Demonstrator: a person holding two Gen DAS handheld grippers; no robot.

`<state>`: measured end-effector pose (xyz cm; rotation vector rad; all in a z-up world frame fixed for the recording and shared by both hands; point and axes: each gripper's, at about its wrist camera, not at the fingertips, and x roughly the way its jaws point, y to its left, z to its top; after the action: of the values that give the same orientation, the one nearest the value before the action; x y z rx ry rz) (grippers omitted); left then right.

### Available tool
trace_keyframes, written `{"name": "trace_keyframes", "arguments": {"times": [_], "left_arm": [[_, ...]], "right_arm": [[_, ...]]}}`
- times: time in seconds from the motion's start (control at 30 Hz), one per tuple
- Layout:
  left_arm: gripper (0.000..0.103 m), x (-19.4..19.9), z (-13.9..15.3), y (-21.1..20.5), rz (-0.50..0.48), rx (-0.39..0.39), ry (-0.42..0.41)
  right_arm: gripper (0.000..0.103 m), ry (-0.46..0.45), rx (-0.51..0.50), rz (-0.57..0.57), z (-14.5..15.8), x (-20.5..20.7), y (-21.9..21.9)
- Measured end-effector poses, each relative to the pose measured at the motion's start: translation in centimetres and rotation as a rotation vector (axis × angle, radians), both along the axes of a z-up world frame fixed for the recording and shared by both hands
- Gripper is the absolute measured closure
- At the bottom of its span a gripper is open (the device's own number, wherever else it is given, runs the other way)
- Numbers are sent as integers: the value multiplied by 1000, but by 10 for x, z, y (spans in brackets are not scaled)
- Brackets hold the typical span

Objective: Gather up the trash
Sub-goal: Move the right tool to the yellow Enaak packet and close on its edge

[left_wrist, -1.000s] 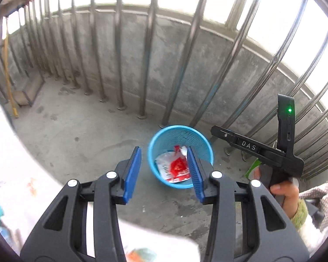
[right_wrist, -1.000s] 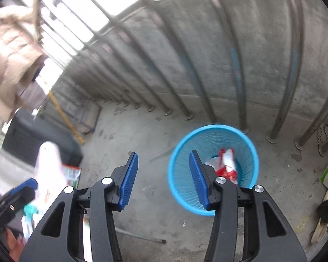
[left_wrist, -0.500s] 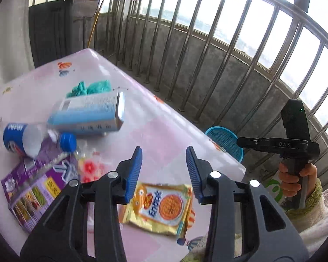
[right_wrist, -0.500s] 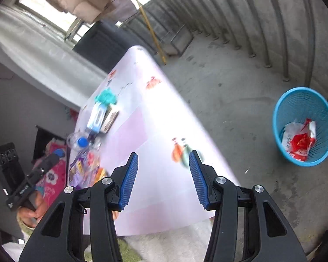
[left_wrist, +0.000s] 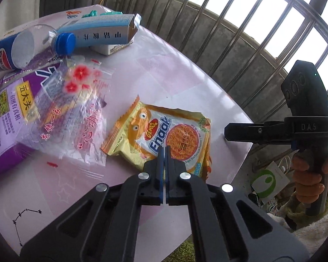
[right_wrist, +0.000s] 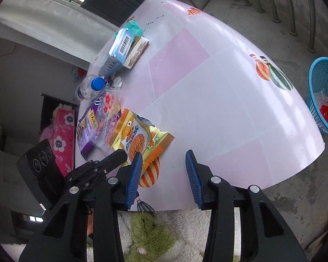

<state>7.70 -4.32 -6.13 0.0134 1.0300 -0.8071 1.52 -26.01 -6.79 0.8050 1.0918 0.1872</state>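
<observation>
The near edge of the yellow noodle packet (left_wrist: 164,135) disappears behind the left gripper (left_wrist: 164,150), whose blue ribbed pads stand almost together with only a thin slit between them; whether foil is pinched in that slit cannot be told from the left wrist view. In the right wrist view the packet (right_wrist: 142,139) lies crinkled and glossy at centre left, its serrated orange end beside the right gripper's left pad, and the left tool's black tip overlaps its lower left corner. The right gripper (right_wrist: 161,174) hangs wide apart over the table, holding nothing.

The table (left_wrist: 175,69) is covered by a shiny pink-and-white checked cloth printed with balloons. At the upper left of the left wrist view a clear plastic bottle (left_wrist: 28,48) with a blue cap lies on its side, partly cut off by the lens rim, touching a long blue-and-white carton (left_wrist: 102,30) with an open flap. Below them a transparent, wrinkled plastic bag (left_wrist: 72,113) with red flower prints overlaps a purple snack bag (left_wrist: 8,109).

At the right edge of the right wrist view, a blue mesh basket (right_wrist: 317,87) stands on the concrete floor, half cropped, with red-and-white wrappers inside.
</observation>
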Motion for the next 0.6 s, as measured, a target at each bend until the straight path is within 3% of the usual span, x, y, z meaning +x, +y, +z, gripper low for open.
{"name": "trace_keyframes", "arguments": {"times": [0.23, 0.6], "left_arm": [[103, 5, -9, 10, 19, -79, 70], [103, 2, -13, 17, 9, -118, 70]], "right_arm": [[76, 23, -11, 7, -5, 19, 15], [90, 5, -70, -1, -4, 34, 31]]}}
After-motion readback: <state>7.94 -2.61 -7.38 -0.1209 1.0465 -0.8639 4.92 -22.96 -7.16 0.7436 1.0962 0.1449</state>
